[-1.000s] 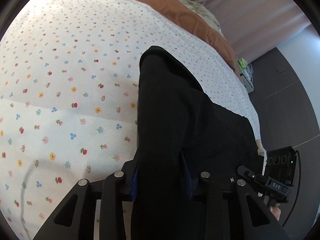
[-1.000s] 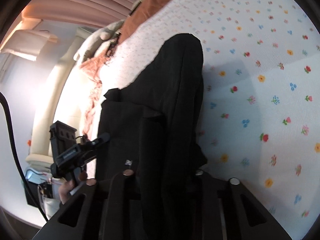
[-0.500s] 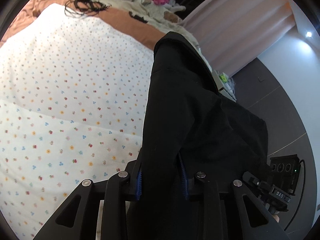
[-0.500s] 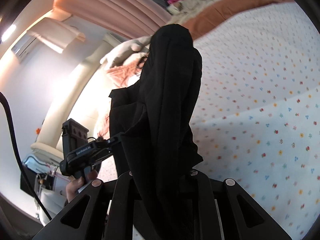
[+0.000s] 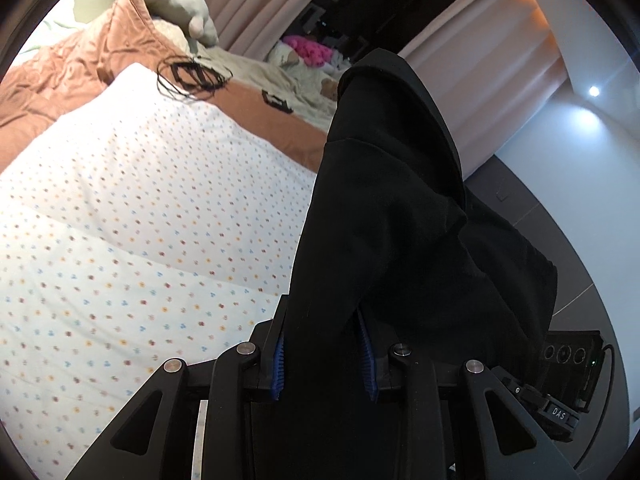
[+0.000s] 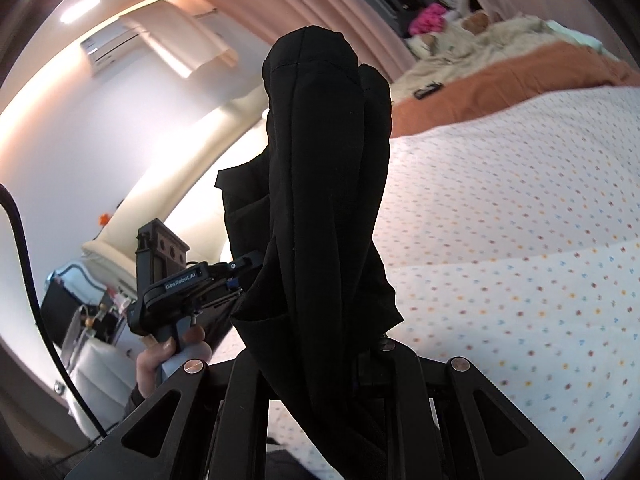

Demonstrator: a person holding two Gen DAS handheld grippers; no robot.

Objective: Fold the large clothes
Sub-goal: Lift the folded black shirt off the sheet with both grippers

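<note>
A large black garment (image 5: 384,208) hangs in the air above the bed, gathered in folds. My left gripper (image 5: 323,354) is shut on one edge of it; cloth fills the gap between the blue pads. My right gripper (image 6: 332,360) is shut on another edge of the same black garment (image 6: 324,184), which drapes over the fingers and hides the tips. The left gripper's body (image 6: 180,280) and the hand on it show at the left of the right wrist view. The right gripper's body (image 5: 568,364) shows at the lower right of the left wrist view.
A white flowered bedspread (image 5: 132,216) covers the bed below. An orange blanket (image 5: 76,64), a beige blanket, black cables (image 5: 192,76) and soft toys (image 5: 308,48) lie at the far end. Pink curtains (image 6: 288,4) hang behind. Dark floor (image 5: 560,216) lies to the right.
Both grippers have lifted the garment off the bed and tilted up, so the cloth now hangs free against the curtains and wall instead of lying on the bedspread.
</note>
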